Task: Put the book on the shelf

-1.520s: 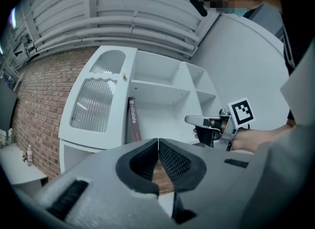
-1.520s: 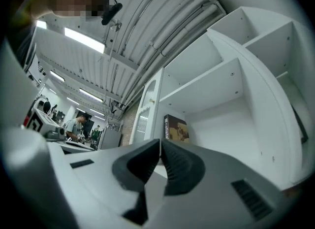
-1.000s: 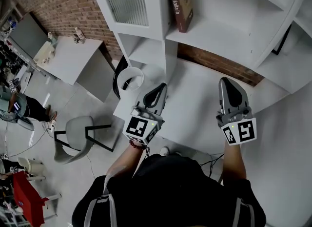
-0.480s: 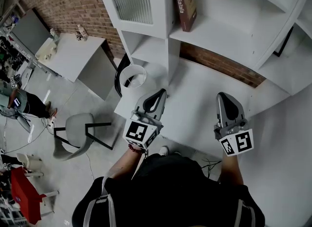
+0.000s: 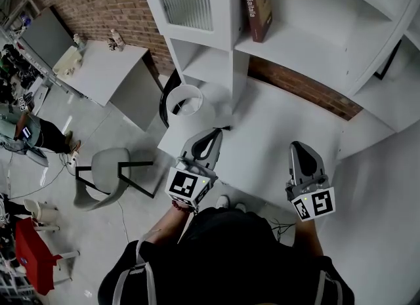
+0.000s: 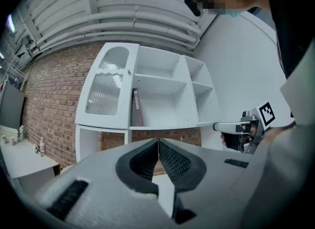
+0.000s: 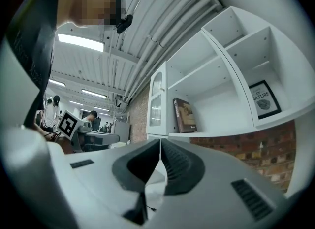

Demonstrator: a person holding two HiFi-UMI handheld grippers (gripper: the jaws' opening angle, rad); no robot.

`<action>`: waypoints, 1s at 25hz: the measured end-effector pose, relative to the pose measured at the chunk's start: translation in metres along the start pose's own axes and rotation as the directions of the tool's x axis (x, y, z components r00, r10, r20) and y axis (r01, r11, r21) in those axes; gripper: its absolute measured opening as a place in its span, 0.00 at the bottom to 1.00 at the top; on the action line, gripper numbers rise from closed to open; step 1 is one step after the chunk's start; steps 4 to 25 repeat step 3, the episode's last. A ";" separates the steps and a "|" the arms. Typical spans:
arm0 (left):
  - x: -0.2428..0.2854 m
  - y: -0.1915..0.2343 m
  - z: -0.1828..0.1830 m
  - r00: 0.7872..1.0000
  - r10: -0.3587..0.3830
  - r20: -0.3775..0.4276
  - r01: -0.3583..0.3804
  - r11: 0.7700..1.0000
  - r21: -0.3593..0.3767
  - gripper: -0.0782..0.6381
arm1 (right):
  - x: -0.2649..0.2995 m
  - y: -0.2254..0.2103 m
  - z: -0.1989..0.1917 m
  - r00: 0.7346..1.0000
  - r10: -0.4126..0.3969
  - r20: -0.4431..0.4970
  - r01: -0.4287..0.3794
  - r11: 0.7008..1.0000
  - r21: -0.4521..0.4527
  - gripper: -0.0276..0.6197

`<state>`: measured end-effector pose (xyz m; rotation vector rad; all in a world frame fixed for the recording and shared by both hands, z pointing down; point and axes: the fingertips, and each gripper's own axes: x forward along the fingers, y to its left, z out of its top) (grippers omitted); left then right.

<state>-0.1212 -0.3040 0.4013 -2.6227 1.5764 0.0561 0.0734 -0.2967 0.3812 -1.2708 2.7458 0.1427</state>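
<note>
The book (image 5: 256, 3) stands on the white shelf (image 5: 308, 41); your task looks done.
It sits at the frame's top, by its compartment's left wall. Lower down, your left gripper (image 5: 214, 134) and right gripper (image 5: 298, 146) are both closed and empty.

Red brick wall (image 5: 85, 2), pale grey floor (image 5: 85, 238), white side table (image 5: 105, 71) against it, grey chair (image 5: 98, 179) nearby, ceiling strip lights (image 7: 81, 42) lit.

Head view: overhead, steeply down, left gripper (image 5: 214, 134) and right gripper (image 5: 300, 147) close below | gripper views: each rides behind own jaws, facing the shelf unit (image 6: 162, 100), right one tilted slightly upward | shared by all three: book (image 5: 257, 3) in that shelf unit.
</note>
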 end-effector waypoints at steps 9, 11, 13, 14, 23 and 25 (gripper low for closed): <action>-0.004 -0.001 -0.006 1.000 0.006 -0.009 -0.006 1.000 -0.008 0.14 | -0.004 0.003 -0.012 1.000 -0.003 -0.026 0.003 1.000 0.013 0.09; -0.004 -0.001 -0.006 1.000 0.006 -0.009 -0.006 1.000 -0.008 0.14 | -0.004 0.003 -0.012 1.000 -0.003 -0.026 0.003 1.000 0.013 0.09; -0.004 -0.001 -0.006 1.000 0.006 -0.009 -0.006 1.000 -0.008 0.14 | -0.004 0.003 -0.012 1.000 -0.003 -0.026 0.003 1.000 0.013 0.09; -0.004 -0.001 -0.006 1.000 0.006 -0.009 -0.006 1.000 -0.008 0.14 | -0.004 0.003 -0.012 1.000 -0.003 -0.026 0.003 1.000 0.013 0.09; -0.004 -0.001 -0.006 1.000 0.006 -0.009 -0.006 1.000 -0.008 0.14 | -0.004 0.003 -0.012 1.000 -0.003 -0.026 0.003 1.000 0.013 0.09; -0.004 -0.001 -0.006 1.000 0.006 -0.009 -0.006 1.000 -0.008 0.14 | -0.004 0.003 -0.012 1.000 -0.003 -0.026 0.003 1.000 0.013 0.09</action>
